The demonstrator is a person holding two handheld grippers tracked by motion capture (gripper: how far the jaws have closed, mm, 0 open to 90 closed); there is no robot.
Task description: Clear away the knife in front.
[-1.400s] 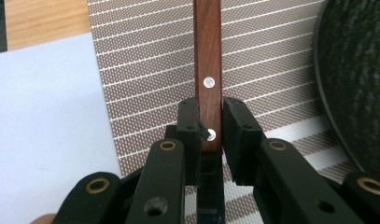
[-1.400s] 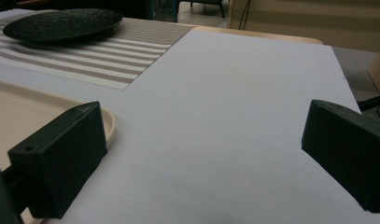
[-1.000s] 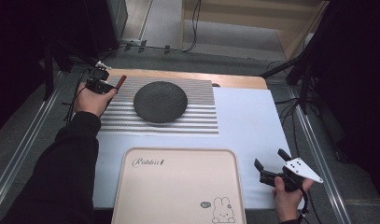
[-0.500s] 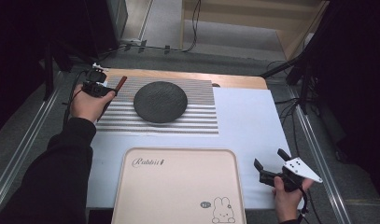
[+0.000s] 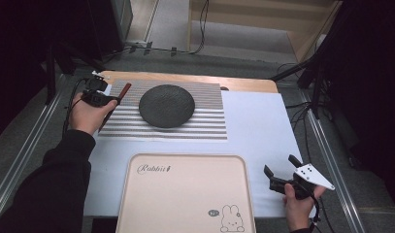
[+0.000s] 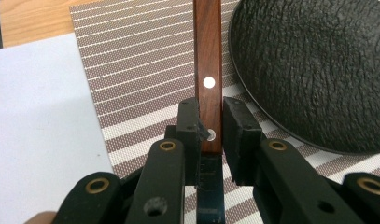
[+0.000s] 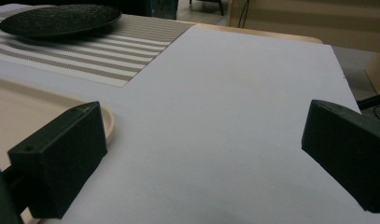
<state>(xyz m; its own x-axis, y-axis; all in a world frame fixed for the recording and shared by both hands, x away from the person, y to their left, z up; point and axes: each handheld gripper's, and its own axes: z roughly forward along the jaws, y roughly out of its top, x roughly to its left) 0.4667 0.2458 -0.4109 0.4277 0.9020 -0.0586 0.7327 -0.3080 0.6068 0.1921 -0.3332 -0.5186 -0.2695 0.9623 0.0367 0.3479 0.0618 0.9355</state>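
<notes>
My left gripper [image 5: 102, 99] [image 6: 210, 128] is shut on a wooden utensil handle [image 5: 123, 90] [image 6: 207, 56] that has metal rivets. The handle points away over the left part of the striped placemat [image 5: 200, 124] [image 6: 131, 60], just left of the black textured plate [image 5: 166, 105] [image 6: 318, 65]. A dark part of the utensil runs back under the jaws. Whether the handle rests on the mat or hangs just above it, I cannot tell. My right gripper [image 5: 281, 166] [image 7: 201, 154] stands open over the white table cover near the front right, nothing between its jaws.
A beige tray [image 5: 185, 194] [image 7: 19, 107] with a rabbit print lies at the near middle, left of the right gripper. The white table cover [image 5: 263, 131] [image 7: 234, 102] spreads between tray, mat and right edge. A strip of wooden table [image 5: 243, 83] shows at the back.
The left hand and gripper have drifted slightly toward the near side, still holding the wooden handle. The right gripper has stayed where it was.
</notes>
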